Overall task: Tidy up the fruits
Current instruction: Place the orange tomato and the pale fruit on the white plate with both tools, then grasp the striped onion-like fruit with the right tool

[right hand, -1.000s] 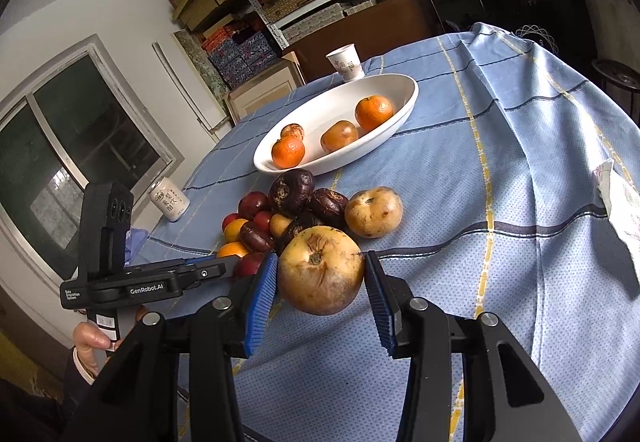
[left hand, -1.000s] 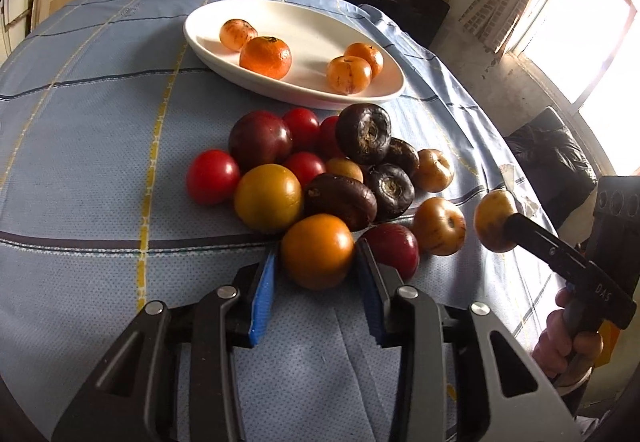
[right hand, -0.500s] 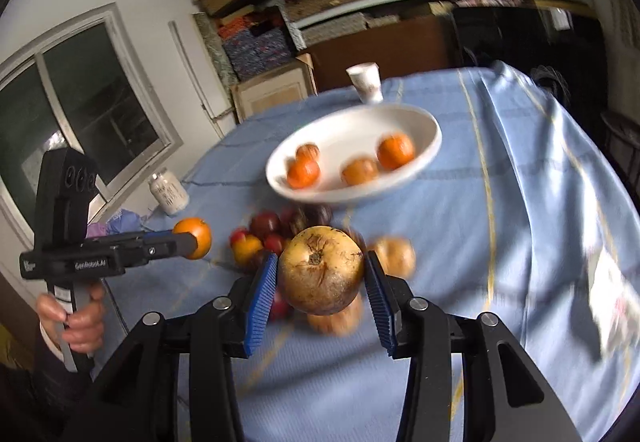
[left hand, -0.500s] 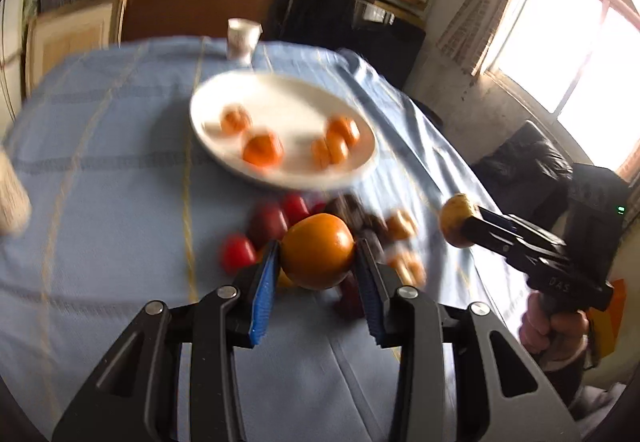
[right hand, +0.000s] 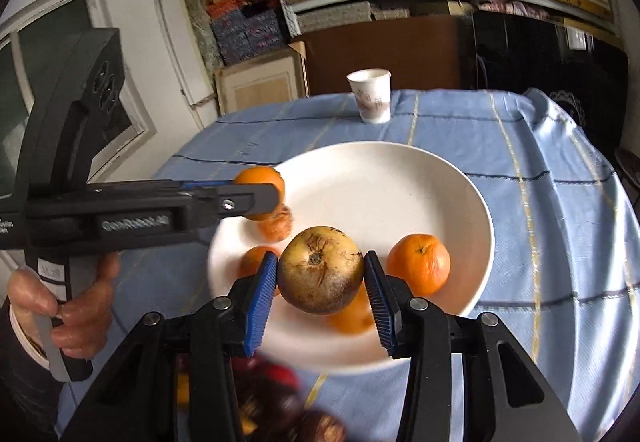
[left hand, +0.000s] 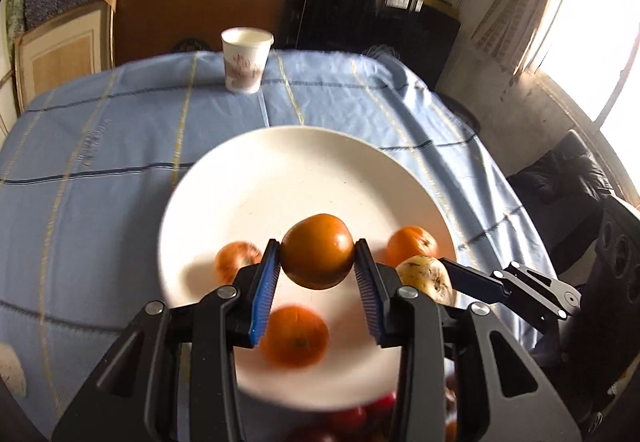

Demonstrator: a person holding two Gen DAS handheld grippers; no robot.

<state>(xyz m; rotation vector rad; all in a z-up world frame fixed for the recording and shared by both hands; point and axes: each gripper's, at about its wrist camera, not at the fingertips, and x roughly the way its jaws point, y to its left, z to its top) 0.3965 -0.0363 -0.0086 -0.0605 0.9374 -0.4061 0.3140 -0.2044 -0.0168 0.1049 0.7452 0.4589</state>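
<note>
My left gripper [left hand: 317,274] is shut on an orange fruit [left hand: 317,256] and holds it above the white plate [left hand: 280,170]. In the right wrist view, my right gripper [right hand: 320,286] is shut on a yellow-brown pear-like fruit [right hand: 320,269], also over the plate [right hand: 384,178]. Several tangerines lie in the plate: one at the right [right hand: 418,263], one at the near middle [left hand: 294,336], one at the left [left hand: 236,260]. The left gripper with its orange fruit [right hand: 260,184] shows at the plate's left rim. The right gripper's pear [left hand: 426,276] shows at the right in the left wrist view.
A paper cup [left hand: 245,59] stands on the blue checked tablecloth [left hand: 100,162] beyond the plate. Red and dark fruits [right hand: 280,398] lie blurred at the near edge below the plate. A hand [right hand: 60,306] grips the left tool's handle. Shelves and a window ring the table.
Both grippers lifted their fruit off the pile and carried it forward over the plate. The plate now fills the middle of both views, and the fruit pile has dropped to the bottom edge.
</note>
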